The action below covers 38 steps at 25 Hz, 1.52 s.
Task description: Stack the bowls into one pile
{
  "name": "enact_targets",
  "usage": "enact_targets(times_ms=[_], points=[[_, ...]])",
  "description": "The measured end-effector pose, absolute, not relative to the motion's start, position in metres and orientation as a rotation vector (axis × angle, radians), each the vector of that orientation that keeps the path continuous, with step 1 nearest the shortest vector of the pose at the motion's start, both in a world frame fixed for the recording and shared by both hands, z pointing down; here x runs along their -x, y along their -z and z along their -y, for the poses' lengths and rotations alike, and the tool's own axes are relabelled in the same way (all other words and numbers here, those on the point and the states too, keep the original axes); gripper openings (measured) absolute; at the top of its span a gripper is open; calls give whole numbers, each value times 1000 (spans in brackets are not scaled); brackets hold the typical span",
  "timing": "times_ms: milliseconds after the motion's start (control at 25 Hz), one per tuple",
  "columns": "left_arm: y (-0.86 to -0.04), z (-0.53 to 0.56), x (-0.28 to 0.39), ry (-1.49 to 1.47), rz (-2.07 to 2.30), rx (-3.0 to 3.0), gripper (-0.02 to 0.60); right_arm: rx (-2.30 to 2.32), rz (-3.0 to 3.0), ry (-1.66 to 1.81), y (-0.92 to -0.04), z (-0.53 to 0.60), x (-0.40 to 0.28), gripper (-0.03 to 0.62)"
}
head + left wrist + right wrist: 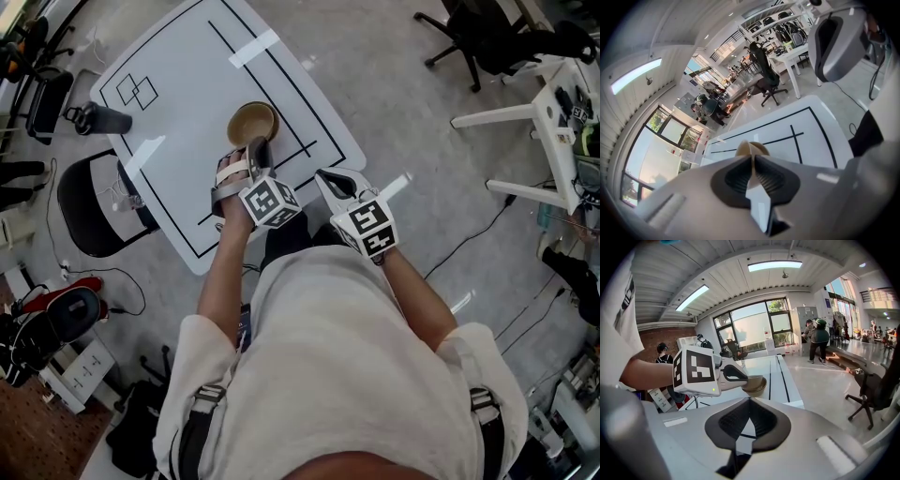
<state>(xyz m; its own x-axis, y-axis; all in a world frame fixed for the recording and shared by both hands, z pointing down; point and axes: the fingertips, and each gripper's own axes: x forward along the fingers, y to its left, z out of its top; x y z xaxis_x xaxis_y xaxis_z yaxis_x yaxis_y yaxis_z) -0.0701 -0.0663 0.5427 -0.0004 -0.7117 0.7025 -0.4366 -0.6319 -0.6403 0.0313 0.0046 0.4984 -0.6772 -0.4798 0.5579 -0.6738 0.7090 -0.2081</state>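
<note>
A tan bowl (251, 120) stands on the white table (178, 84) marked with black lines, near its front edge. My left gripper (260, 148) is shut on this bowl's near rim; in the left gripper view the thin rim (751, 149) sits pinched between the pads. The right gripper view shows the held bowl (753, 379) tilted inside a second tan bowl (760, 391) beneath it, with the left gripper (736, 376) on its rim. My right gripper (324, 178) hovers at the table's front corner, to the right of the bowls, shut with nothing in it (750, 401).
A black office chair (98, 202) stands at the table's left side, with a black bottle (98, 118) beyond it. White desk legs (525, 114) and cables lie to the right. People stand far off (818, 338) in the right gripper view.
</note>
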Motion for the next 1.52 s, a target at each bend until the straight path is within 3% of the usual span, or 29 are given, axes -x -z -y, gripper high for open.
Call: enact_targets(times_ms=[1520], points=[[-578, 64, 62, 1731, -1133, 2110, 14, -912, 2409, -592, -510, -3, -30, -2]])
